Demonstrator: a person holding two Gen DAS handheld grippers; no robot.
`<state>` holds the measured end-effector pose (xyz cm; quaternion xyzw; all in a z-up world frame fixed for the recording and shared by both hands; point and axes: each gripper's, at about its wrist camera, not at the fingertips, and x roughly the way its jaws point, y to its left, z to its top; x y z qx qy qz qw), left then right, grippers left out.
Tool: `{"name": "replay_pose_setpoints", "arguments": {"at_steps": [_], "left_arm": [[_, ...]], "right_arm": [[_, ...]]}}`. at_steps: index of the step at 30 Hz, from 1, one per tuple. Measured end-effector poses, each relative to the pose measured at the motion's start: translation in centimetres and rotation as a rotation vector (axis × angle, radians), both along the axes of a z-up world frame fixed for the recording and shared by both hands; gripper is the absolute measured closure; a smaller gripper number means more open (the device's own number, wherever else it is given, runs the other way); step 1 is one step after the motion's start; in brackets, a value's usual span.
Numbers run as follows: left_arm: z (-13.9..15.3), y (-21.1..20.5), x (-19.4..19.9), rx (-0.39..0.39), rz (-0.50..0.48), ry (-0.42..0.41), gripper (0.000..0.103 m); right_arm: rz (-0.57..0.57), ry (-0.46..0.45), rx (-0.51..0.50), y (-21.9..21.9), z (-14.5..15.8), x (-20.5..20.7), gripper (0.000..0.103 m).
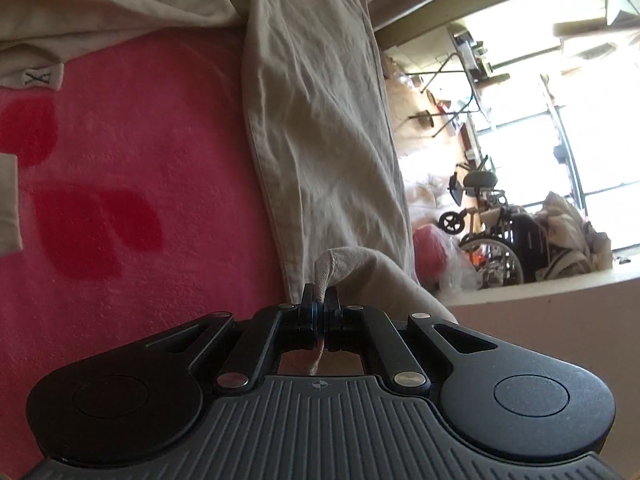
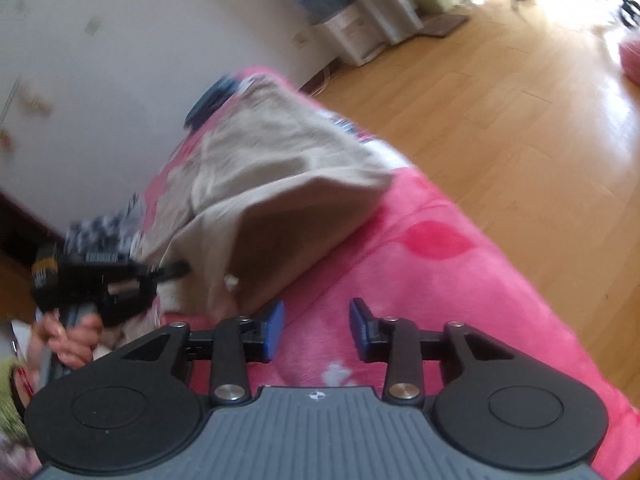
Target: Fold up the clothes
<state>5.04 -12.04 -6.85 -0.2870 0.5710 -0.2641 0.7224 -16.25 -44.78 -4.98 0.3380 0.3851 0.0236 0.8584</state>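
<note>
A pink blanket [image 1: 152, 168] with darker red leaf shapes covers the surface where the work is done; whether a bed or a table lies under it cannot be told. In the right wrist view the blanket runs from the bottom edge up toward a white wall, with a wooden floor [image 2: 500, 128] beside it.

On the blanket lies a pair of beige trousers [image 1: 320, 120]. In the left wrist view one leg stretches from the top of the picture down toward the gripper, lying along the blanket's edge, and the rest of the garment is bunched across the top left, where a small label [image 1: 43, 78] shows. In the right wrist view the beige cloth [image 2: 280, 184] is lifted into a tent-like fold above the blanket, its lower corner hanging close to the right gripper.

Beyond the blanket's edge, the left wrist view shows a bright, cluttered room with a wheelchair [image 1: 496, 248] near large windows.

The left gripper [image 1: 320, 300] has its jaws closed tight on a fold of the trouser cloth, which bulges up just past the tips and also shows between the arms behind them. From the right wrist view this gripper [image 2: 176, 268] appears blurred at the left, held by a hand [image 2: 72, 340], with its tip at the edge of the lifted cloth.

The right gripper [image 2: 317, 326] hangs over bare blanket. Its jaws stand partly apart, blue pads [image 2: 276, 328] facing each other, with nothing between them.
</note>
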Motion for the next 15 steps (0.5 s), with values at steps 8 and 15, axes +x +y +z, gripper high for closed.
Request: {"name": "replay_pose_setpoints", "arguments": {"at_steps": [8, 15], "left_arm": [[-0.7, 0.5, 0.2, -0.006, -0.006, 0.016, 0.102], [-0.1, 1.9, -1.0, 0.019, -0.046, -0.002, 0.102]], "right_arm": [[0.224, -0.081, -0.014, 6.4, -0.1, 3.6, 0.04], [0.214, -0.012, -0.044, 7.2, -2.4, 5.0, 0.1]]}}
